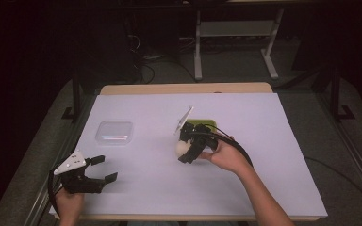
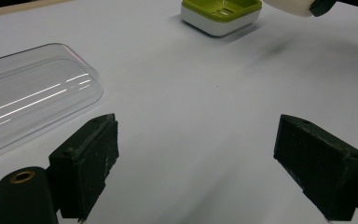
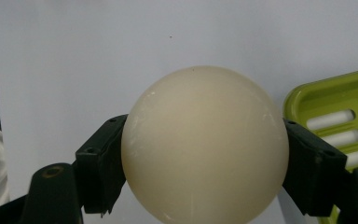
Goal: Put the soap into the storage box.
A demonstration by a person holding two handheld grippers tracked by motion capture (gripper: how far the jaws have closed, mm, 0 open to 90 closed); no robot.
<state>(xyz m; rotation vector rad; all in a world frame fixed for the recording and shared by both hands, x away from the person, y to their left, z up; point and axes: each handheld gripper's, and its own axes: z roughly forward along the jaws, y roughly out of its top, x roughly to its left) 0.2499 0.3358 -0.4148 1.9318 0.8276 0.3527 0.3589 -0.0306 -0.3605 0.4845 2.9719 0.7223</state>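
Note:
My right gripper (image 1: pixel 185 151) is shut on a cream, rounded bar of soap (image 3: pixel 204 142), held just left of and in front of a green soap dish (image 1: pixel 201 125) with a white base. In the right gripper view the soap sits between both jaws, with the slotted green dish (image 3: pixel 338 123) at the right edge. My left gripper (image 1: pixel 103 169) rests at the table's front left, open, with nothing between its jaws. In the left gripper view (image 2: pixel 193 163) a clear plastic lid (image 2: pixel 28 100) lies to the left, and the soap dish (image 2: pixel 221 13) and soap (image 2: pixel 291 7) are far off at the top.
A clear plastic lid (image 1: pixel 114 132) lies on the white sheet (image 1: pixel 264 155) left of centre. The wooden table edge (image 1: pixel 184 88) runs along the back. Dark floor, cables and table legs lie beyond.

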